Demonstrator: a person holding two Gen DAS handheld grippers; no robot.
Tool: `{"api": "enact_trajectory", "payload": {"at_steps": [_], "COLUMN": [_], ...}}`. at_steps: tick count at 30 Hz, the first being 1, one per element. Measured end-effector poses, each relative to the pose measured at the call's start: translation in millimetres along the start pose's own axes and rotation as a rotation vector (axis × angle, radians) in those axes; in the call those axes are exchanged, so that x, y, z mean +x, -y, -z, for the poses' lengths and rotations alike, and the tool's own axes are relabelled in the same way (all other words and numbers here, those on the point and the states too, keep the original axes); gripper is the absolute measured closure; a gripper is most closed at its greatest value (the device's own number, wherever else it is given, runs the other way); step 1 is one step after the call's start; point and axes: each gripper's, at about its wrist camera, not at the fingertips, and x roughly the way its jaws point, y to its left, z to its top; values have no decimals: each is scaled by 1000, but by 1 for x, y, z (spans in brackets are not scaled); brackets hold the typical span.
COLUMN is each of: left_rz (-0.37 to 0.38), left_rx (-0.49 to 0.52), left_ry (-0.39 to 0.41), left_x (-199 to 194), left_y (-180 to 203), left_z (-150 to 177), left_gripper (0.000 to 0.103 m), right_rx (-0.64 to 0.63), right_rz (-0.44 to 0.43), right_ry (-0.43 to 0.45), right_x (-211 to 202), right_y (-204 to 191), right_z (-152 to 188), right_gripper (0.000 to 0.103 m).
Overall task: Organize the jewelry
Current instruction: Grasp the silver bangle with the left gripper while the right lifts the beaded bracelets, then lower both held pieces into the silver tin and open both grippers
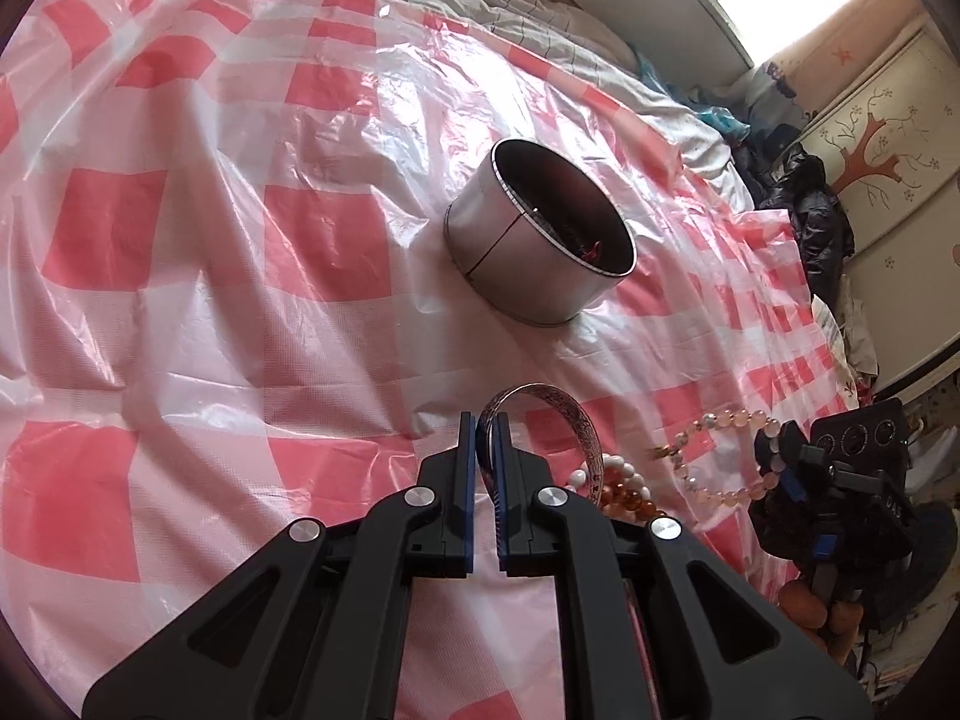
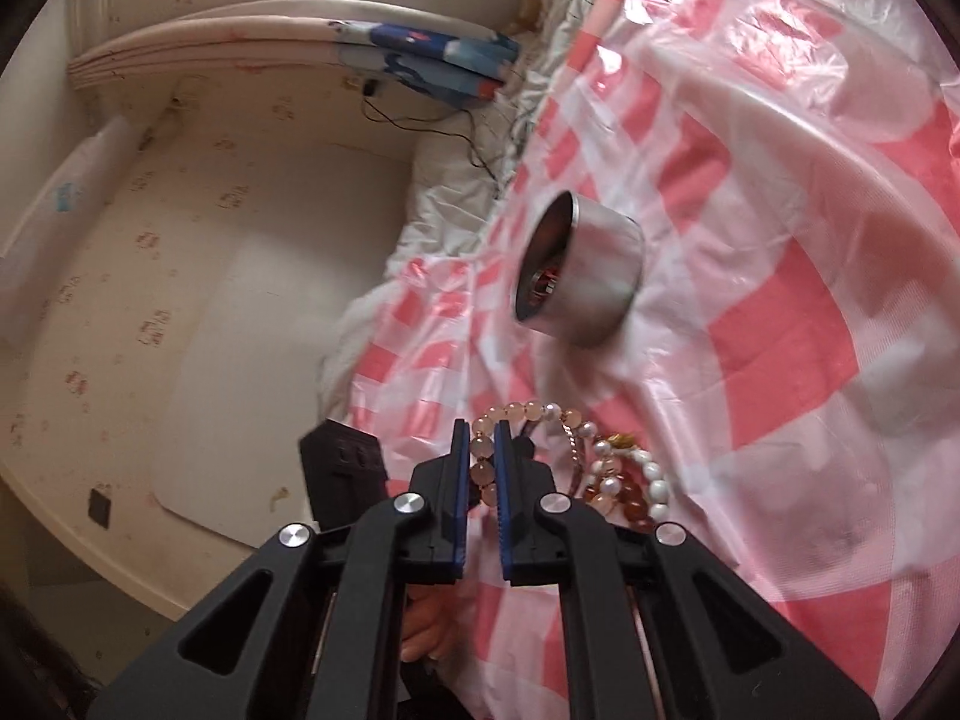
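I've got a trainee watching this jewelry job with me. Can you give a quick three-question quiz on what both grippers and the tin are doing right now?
1. True or false: the left gripper is shut on the silver bangle.
2. What does the right gripper hold? A) pale pink bead bracelet B) a ring C) nothing
3. Fill in: the round metal tin stands on the red-and-white checked ____.

Key: 1 true; 2 A; 3 plastic sheet.
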Motion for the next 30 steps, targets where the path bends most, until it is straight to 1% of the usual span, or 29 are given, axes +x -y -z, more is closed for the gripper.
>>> {"api": "enact_trajectory", "payload": {"at_steps": [6, 11, 14, 18, 20, 21, 24, 26, 28, 30], "left_rz": [17, 44, 28, -16, -18, -33, -139, -130, -124, -118], "left_rx": [29, 36, 38, 53, 54, 63, 101, 85, 81, 70], "left_ry": [69, 135, 162, 171, 165, 156, 134, 123, 146, 185], "left_x": [-24, -42, -38, -15, 1, 9, 32, 35, 27, 13], "left_y": [15, 27, 35, 45, 48, 49, 53, 51, 51, 49], "left_z": [-6, -30, -51, -80, -94, -99, -108, -110, -111, -111], "left_gripper": [99, 99, 99, 98, 97, 96, 90, 87, 84, 75], "right_rx": [-3, -35, -56, -71, -77, -78, -86, -103, -135, -194], "right_rz": [-45, -84, -114, -134, -130, -127, -112, -91, -54, 13], "right_ry": [8, 3, 17, 32, 33, 32, 26, 20, 12, 7], "right_x": [-3, 7, 14, 23, 30, 33, 45, 56, 68, 82], "right_y": [-8, -24, -33, -36, -35, -34, -32, -33, -36, -43], "right_z": [-5, -18, -35, -58, -69, -73, -88, -97, -104, -108], "right_gripper": [94, 94, 94, 94, 94, 94, 94, 94, 94, 94]}}
